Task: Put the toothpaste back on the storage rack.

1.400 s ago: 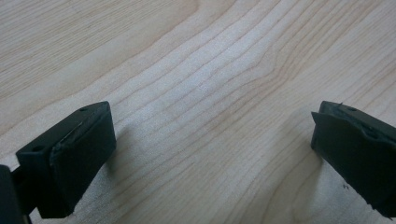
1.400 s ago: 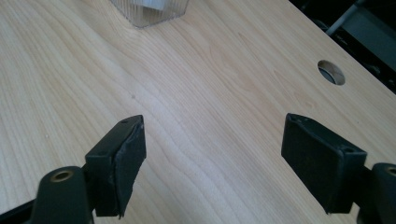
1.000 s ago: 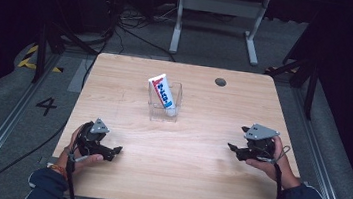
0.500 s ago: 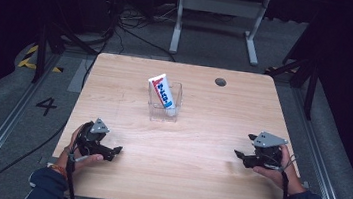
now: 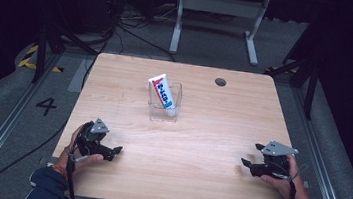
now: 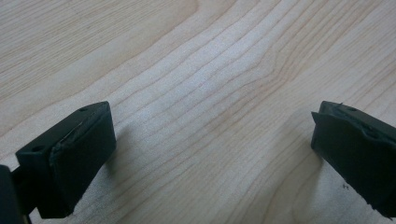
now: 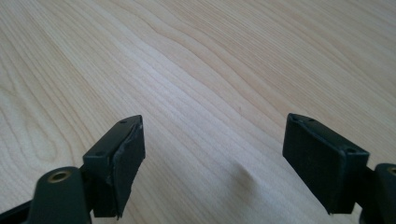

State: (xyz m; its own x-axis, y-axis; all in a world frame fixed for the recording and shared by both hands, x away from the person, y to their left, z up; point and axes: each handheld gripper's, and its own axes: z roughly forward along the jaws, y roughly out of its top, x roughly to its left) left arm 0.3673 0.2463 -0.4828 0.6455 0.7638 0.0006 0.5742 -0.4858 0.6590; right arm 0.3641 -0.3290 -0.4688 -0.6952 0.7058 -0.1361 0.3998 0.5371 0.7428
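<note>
Both tools, left tool (image 5: 112,151) and right tool (image 5: 250,164), rest wide and empty on the counter (image 5: 201,132), well short of the clear holder (image 5: 164,109) propping the toothpaste tube (image 5: 162,92) upright for grasping.

A tube (image 5: 163,92) leans in a box (image 5: 164,109) mid-table (image 5: 198,152); the left tongs (image 5: 111,151) and right tongs (image 5: 249,164) rest near the front corners.

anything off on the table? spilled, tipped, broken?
Nothing spilled or broken. The toothpaste tube leans tilted in the clear holder, its flat end sticking up past the rim toward the left. The holder stands upright mid-table. Both tools, left and right, are open and hold nothing.
</note>
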